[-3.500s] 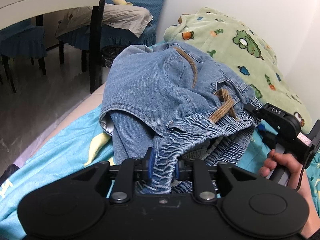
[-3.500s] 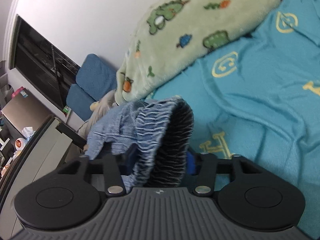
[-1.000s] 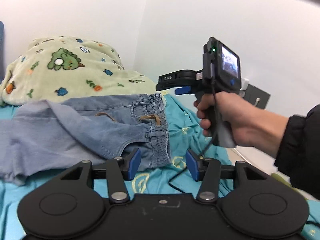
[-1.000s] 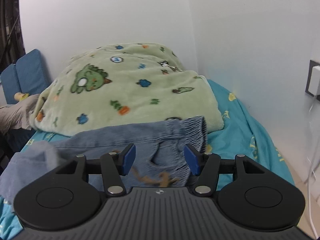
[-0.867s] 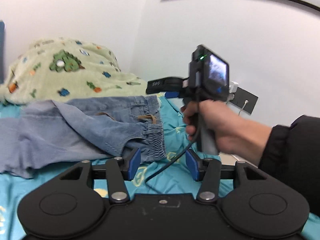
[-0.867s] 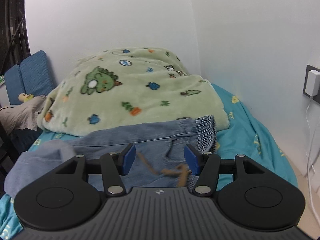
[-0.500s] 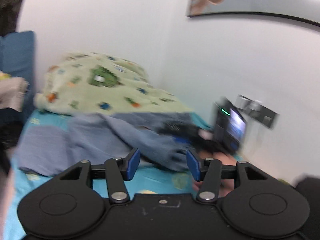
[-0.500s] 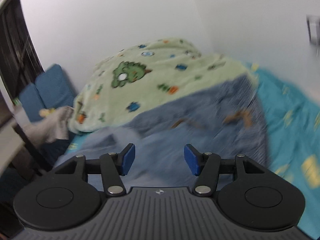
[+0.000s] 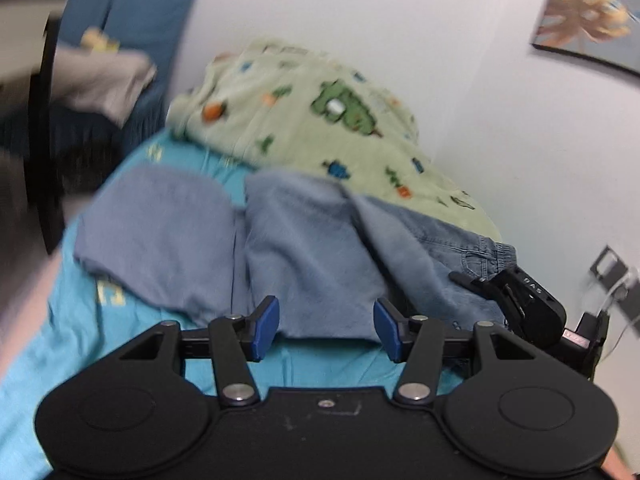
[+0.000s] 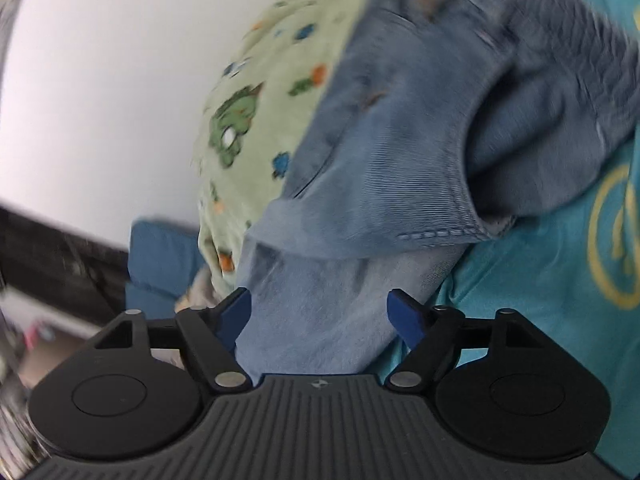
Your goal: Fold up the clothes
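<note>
Blue jeans (image 9: 312, 248) lie spread on the turquoise bed sheet (image 9: 100, 320), waistband at the right, two legs toward the left. My left gripper (image 9: 326, 330) is open just short of the near edge of the jeans, with nothing between its pads. In the left wrist view my right gripper (image 9: 468, 280) rests low beside the waistband. The right wrist view is rolled and blurred. There my right gripper (image 10: 322, 312) is opening, with pale denim of the jeans (image 10: 400, 140) lying between its fingers, which do not press on it.
A green cartoon blanket (image 9: 320, 112) is heaped behind the jeans against the white wall. Blue chairs (image 9: 132, 12) with grey cloth (image 9: 100, 80) and a dark table leg (image 9: 40, 120) stand at the left. A wall socket (image 9: 612, 276) with a cable is at the right.
My left gripper has swung left from the waistband toward the legs. My right gripper has dropped onto the jeans, rolled over, and its jaws have widened.
</note>
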The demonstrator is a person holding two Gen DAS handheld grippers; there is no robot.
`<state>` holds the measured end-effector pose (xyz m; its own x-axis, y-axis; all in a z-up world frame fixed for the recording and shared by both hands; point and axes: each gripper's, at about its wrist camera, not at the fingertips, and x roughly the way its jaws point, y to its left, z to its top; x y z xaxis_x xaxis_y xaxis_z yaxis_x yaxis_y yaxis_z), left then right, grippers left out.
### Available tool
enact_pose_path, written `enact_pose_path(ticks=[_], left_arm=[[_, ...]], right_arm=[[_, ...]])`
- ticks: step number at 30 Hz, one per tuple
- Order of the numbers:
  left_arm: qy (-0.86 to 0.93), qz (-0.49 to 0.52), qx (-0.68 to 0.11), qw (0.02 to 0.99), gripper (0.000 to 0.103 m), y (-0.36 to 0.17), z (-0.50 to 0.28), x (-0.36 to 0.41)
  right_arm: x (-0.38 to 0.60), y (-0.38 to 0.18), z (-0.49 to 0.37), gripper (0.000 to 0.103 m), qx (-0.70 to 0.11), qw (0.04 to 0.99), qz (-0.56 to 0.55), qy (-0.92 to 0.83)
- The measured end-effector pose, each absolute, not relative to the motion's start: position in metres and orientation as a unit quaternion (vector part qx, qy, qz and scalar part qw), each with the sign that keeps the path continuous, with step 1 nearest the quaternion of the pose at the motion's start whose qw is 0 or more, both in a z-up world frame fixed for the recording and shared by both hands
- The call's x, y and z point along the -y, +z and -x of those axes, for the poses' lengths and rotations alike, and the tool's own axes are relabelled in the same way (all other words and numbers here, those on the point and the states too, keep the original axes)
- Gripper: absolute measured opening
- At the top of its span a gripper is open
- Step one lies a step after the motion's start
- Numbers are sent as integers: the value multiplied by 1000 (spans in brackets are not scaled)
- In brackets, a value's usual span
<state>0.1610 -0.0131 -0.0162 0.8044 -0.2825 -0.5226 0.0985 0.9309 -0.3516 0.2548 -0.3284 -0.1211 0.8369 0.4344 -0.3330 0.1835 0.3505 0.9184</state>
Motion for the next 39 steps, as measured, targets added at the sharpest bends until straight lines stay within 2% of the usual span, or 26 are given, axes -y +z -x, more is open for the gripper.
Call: enact_pose_path(ticks=[6, 9, 10, 11, 12, 14, 16, 17, 22, 26, 30, 33, 36, 39], left_arm=[[-81, 177, -326, 925, 49, -40, -173, -2], [-75, 196, -343, 915, 48, -51, -179, -8], [-75, 203, -345, 914, 48, -52, -180, -9], [-74, 204, -344, 914, 48, -52, -180, -9], [-74, 200, -341, 916, 47, -51, -179, -8], [-74, 192, -334, 920, 47, -49, -176, -6], [-75, 184, -321, 926, 46, -44, -174, -4], [-73, 183, -315, 928, 45, -43, -172, -4], [-69, 195, -292, 934, 45, -33, -164, -11], [-66, 200, -276, 938, 45, -25, -157, -15], [-68, 194, -270, 941, 45, -20, -152, -12], [-75, 189, -272, 941, 45, -20, -149, -8], [-82, 183, -274, 941, 45, -21, -145, -3], [-90, 169, -276, 942, 45, -23, -139, 1]], right_arm=[[345, -149, -280, 85, -258, 735, -626, 43], [354, -159, -283, 83, -255, 723, -641, 25], [356, -162, -283, 76, -261, 724, -639, 16], [359, -164, -283, 62, -265, 723, -638, 9], [361, -166, -282, 54, -268, 725, -634, 4], [363, -167, -279, 29, -274, 736, -620, -5], [361, -158, -273, 16, -276, 753, -597, -19], [360, -150, -269, 14, -270, 762, -588, -23], [365, -95, -235, 11, -247, 811, -529, -29], [388, -65, -201, 10, -259, 830, -493, -35], [402, -64, -172, 10, -316, 823, -470, -48], [410, -89, -159, 10, -365, 790, -489, -53], [414, -110, -145, 18, -380, 744, -544, -73], [409, -94, -132, 28, -355, 759, -539, -85]])
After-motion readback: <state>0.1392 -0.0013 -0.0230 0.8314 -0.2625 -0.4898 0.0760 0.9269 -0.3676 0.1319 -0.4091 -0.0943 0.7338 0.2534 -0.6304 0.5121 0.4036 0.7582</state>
